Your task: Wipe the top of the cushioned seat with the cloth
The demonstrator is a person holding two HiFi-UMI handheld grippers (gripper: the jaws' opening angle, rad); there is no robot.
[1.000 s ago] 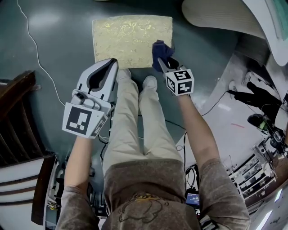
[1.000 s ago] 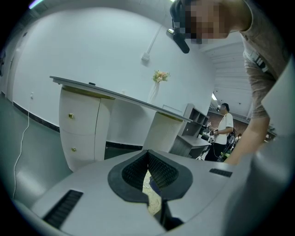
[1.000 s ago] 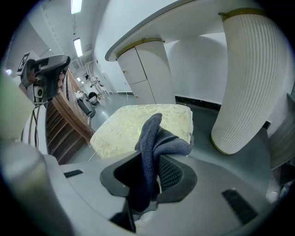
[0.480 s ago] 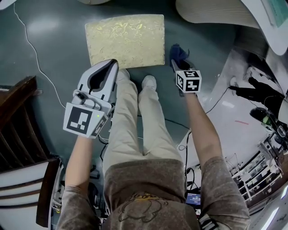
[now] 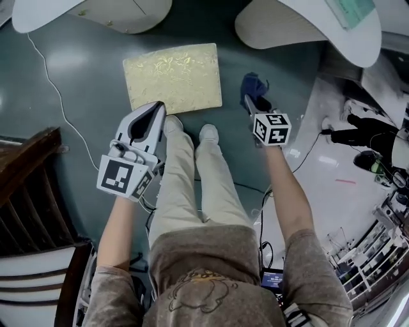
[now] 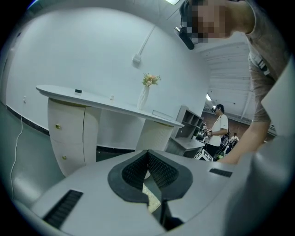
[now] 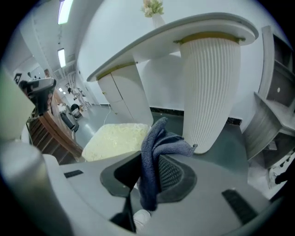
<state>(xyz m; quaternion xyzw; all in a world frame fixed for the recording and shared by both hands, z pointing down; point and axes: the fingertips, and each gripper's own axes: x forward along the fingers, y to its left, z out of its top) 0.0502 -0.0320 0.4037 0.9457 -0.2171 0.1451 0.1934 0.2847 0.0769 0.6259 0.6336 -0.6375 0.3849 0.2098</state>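
Observation:
The cushioned seat (image 5: 173,76) is a square pale-gold patterned pad low on the dark floor, in front of the person's feet; it also shows at left in the right gripper view (image 7: 115,139). My right gripper (image 5: 250,102) is shut on the dark blue cloth (image 5: 253,85), which hangs off to the right of the seat, apart from it. The cloth (image 7: 156,156) bunches between the jaws. My left gripper (image 5: 146,118) is held just in front of the seat's near edge, shut with nothing in it (image 6: 148,171).
A white curved desk (image 5: 307,29) with a ribbed pedestal (image 7: 209,87) stands beyond the cloth. A second white counter (image 5: 89,13) is at far left. A dark wooden chair (image 5: 25,185) stands left. A white cable (image 5: 54,83) lies on the floor. People stand in the background.
The right gripper has carried the cloth off the seat's right edge and further right. The head view has shifted, bringing the white desks into sight. The left gripper has hardly moved.

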